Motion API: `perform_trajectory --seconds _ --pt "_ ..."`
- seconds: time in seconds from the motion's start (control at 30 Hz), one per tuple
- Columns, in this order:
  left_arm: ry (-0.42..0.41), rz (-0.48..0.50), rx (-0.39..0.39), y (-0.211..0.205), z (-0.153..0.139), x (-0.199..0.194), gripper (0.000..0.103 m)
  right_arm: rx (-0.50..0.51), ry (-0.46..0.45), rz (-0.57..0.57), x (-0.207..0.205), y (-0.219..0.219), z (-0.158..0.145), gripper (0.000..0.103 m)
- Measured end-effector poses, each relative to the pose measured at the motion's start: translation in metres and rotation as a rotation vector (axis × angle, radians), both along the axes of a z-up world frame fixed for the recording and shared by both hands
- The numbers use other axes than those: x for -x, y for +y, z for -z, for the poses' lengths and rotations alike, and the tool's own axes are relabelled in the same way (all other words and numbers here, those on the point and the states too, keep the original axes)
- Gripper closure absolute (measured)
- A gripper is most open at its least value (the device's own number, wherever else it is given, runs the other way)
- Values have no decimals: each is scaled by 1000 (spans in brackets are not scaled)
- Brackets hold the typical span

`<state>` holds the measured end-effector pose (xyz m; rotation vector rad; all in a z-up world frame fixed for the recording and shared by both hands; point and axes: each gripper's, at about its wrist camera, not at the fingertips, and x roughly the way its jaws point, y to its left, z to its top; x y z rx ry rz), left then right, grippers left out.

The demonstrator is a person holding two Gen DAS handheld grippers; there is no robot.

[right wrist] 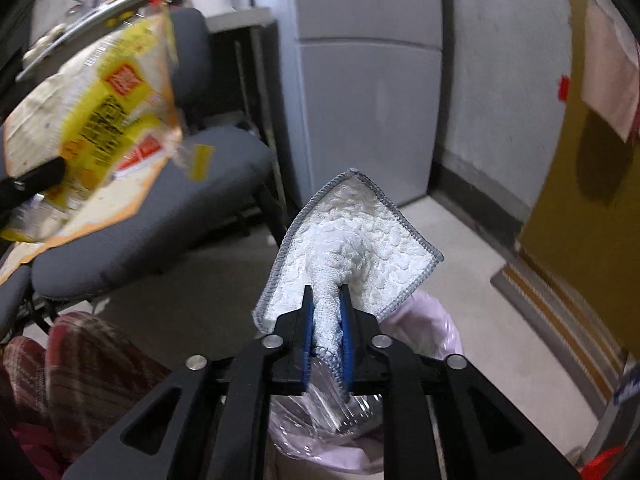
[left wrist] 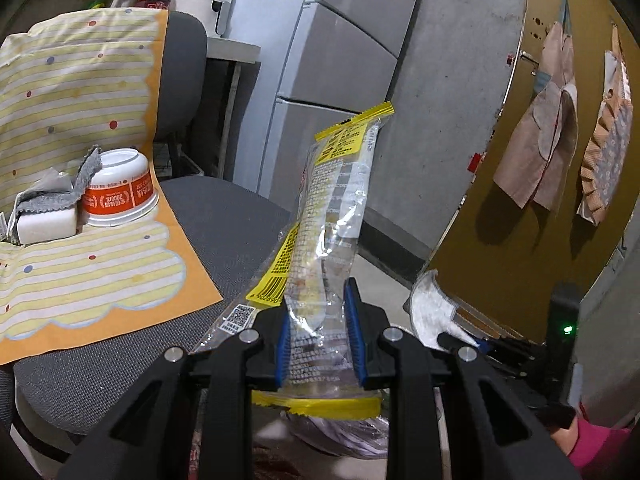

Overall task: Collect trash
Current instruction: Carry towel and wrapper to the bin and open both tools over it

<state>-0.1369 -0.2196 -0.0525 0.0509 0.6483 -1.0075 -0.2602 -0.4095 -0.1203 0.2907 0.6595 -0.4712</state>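
Observation:
My left gripper (left wrist: pixel 319 312) is shut on a clear and yellow plastic wrapper (left wrist: pixel 334 200) that stands up between the blue pads. The same wrapper (right wrist: pixel 92 116) appears blurred at the left of the right wrist view. My right gripper (right wrist: pixel 326 300) is shut on a white cloth (right wrist: pixel 356 248) with a grey stitched edge, also seen at the right of the left wrist view as the white cloth (left wrist: pixel 432 312). Below the right gripper lies a pale pink bag (right wrist: pixel 436 324) with clear plastic inside it.
A grey chair (left wrist: pixel 224 220) carries a striped yellow and orange cloth (left wrist: pixel 80 240), an upturned white and orange cup (left wrist: pixel 120 188), and a white sponge (left wrist: pixel 44 220) under a grey rag. A grey fridge (right wrist: pixel 368 92) stands behind. Plaid-clad legs (right wrist: pixel 92 364) are at lower left.

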Motion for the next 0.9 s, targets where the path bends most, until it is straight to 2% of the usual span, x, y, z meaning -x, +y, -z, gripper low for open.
perform_trajectory --seconds 0.03,0.07,0.1,0.23,0.4,0.53,0.7,0.8,0.87,0.9 --pt "2 -1 -5 0 1 0 81 -21 18 9 -4 -5 6 65" --pt "2 -2 -10 -2 0 2 81 -48 32 22 -5 -11 13 48" --pt "2 -2 -16 -4 0 2 81 -61 34 35 -5 -15 17 46" --pt "12 22 -42 -13 4 4 80 -49 10 53 -2 -22 12 46" --pt "35 99 -71 -29 11 10 80 3 -81 91 17 -33 -13 46" --pt "59 222 -127 -52 21 22 80 59 -173 138 32 -36 -42 46" --pt "106 365 -207 -86 39 38 78 94 -250 190 51 -44 -62 45" --pt "124 380 -240 -102 47 39 66 98 -269 207 60 -49 -67 44" --pt "140 369 -264 -111 51 35 38 103 -269 213 64 -51 -67 44" --pt "139 359 -273 -113 51 34 35 102 -270 216 63 -51 -68 43"
